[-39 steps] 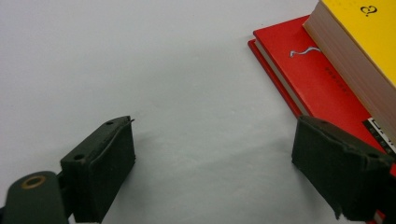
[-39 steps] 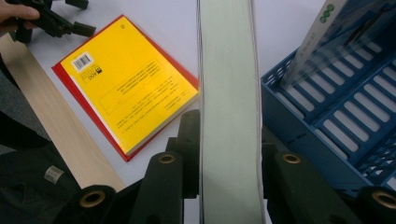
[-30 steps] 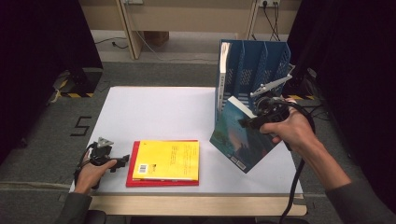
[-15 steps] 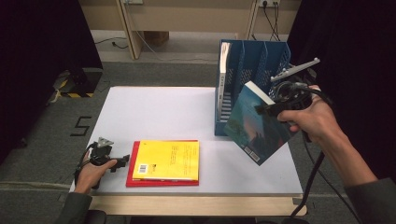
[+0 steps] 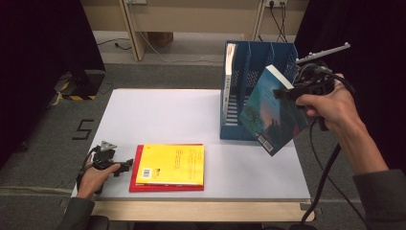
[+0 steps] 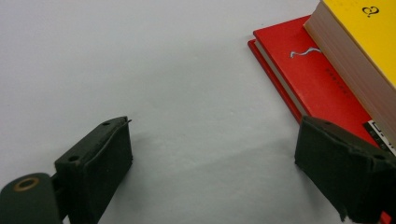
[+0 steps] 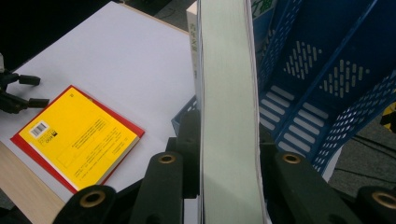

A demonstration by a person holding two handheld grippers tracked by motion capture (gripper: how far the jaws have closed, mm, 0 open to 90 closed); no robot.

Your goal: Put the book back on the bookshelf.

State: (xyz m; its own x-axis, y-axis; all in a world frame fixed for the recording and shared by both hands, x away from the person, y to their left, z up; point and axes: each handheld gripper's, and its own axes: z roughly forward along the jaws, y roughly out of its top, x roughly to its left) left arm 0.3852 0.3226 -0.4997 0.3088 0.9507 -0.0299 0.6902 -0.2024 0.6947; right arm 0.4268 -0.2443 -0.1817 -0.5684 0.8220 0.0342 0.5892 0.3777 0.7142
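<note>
Right gripper [image 5: 283,93] is clamped on the blue-covered book [image 5: 271,111], pads squeezing both covers near the upper fore-edge corner; in the right gripper view the page block [image 7: 227,116] runs straight up between the jaws, so it's a full-thickness pinch with no slack visible. Book hangs tilted in the air, clear of the table [image 5: 167,115], just in front of the blue file rack [image 5: 249,62], which already has one book [image 5: 231,67] standing in its leftmost slot. Handling guess: paperback, moderate weight, covers glossy so likely a bit slippery, and stiff only while pinched shut; held by a corner like this it will want to pivot and sag, so a grip nearer mid-edge or closer to the spine would resist rotation better. I'd align it upright over an empty slot before lowering; the rack dividers look thin and could snag a corner. Left gripper [image 5: 128,164] rests low on the table just left of the stacked pair, yellow book [image 5: 171,164] on red book [image 5: 165,186]. Its jaws have just been opening a little further, stand wide apart and grip nothing; in the left gripper view one pad [image 6: 343,163] sits right next to the red cover's edge, contact unclear.
</note>
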